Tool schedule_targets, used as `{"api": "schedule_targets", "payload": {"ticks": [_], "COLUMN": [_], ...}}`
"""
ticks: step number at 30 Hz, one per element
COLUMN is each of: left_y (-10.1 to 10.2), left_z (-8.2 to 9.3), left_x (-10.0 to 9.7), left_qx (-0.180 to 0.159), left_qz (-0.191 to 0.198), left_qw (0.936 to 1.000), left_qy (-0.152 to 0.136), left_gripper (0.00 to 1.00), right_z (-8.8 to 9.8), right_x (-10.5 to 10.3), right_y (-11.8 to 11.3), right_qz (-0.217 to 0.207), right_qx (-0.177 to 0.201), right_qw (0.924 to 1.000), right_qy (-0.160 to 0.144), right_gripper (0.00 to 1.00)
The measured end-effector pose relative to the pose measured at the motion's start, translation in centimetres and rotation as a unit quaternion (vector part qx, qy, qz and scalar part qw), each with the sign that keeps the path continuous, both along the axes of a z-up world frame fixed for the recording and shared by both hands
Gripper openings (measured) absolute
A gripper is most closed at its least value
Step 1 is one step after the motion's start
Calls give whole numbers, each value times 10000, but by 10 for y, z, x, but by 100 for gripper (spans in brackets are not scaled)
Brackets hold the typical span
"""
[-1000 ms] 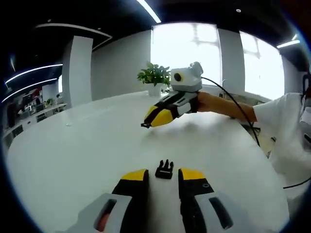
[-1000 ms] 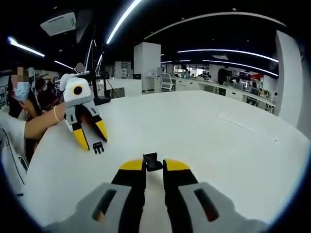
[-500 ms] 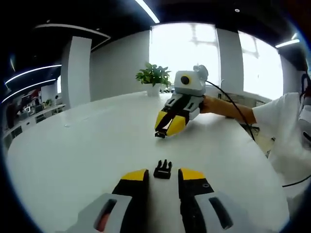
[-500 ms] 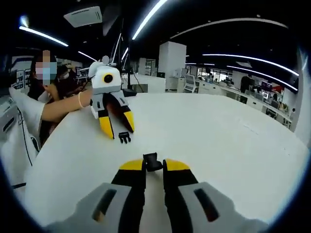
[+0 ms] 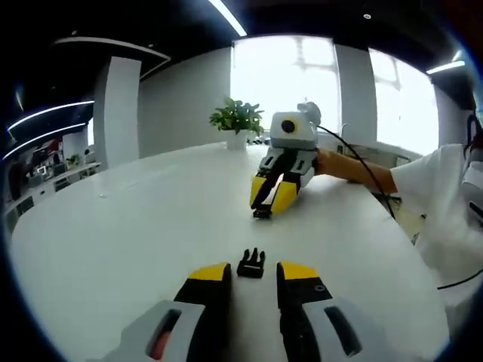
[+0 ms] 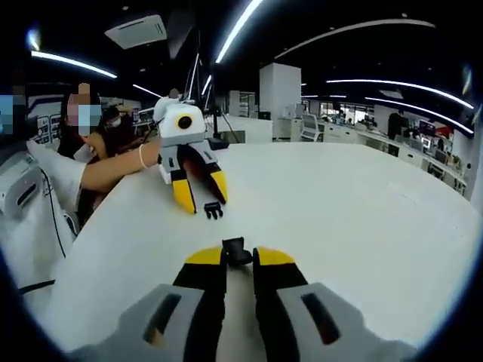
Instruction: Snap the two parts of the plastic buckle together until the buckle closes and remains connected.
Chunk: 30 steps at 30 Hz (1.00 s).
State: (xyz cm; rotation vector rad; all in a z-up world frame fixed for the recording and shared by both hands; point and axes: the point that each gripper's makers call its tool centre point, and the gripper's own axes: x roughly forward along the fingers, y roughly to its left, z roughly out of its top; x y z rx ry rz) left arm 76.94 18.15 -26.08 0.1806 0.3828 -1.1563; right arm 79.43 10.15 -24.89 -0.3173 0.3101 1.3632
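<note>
Left gripper view: pronged buckle half point(image 5: 251, 263) lies between open left gripper point(image 5: 252, 273) tips; right gripper point(image 6: 239, 257) pinches socket half point(image 6: 236, 251).

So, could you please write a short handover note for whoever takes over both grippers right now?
Right gripper: shut on the socket half of the buckle, held above the white table.
Left gripper: open, with the pronged half lying on the table just ahead, between its jaw tips, not gripped.
Done: one half picked up.
Left: grip the pronged half, line the two halves up and press until they click and stay joined.
</note>
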Motion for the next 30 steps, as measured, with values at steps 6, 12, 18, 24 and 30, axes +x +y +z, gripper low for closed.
{"api": "schedule_targets", "payload": {"ticks": [6,12,18,24,30], "left_y": [0,1,1,1,1], "left_z": [0,0,0,0,0], "left_x": [1,2,2,1,1], "left_qx": [-21,-35,-49,-64,-71], "left_qz": [20,27,54,63,73], "left_qw": [10000,10000,10000,9999,9999], "left_qy": [15,26,31,47,52], "left_gripper": [23,23,23,23,23], "right_z": [1,4,11,18,21], "right_x": [1,12,43,69,79], "right_y": [-2,-8,-32,-63,-82], "right_qz": [-55,-357,-1538,-2714,-3282], "right_qx": [-51,-75,-169,-97,-60], "right_qw": [9999,9991,9869,9608,9428], "right_qy": [-85,-220,-456,-561,-584], "right_gripper": [14,14,14,13,13]}}
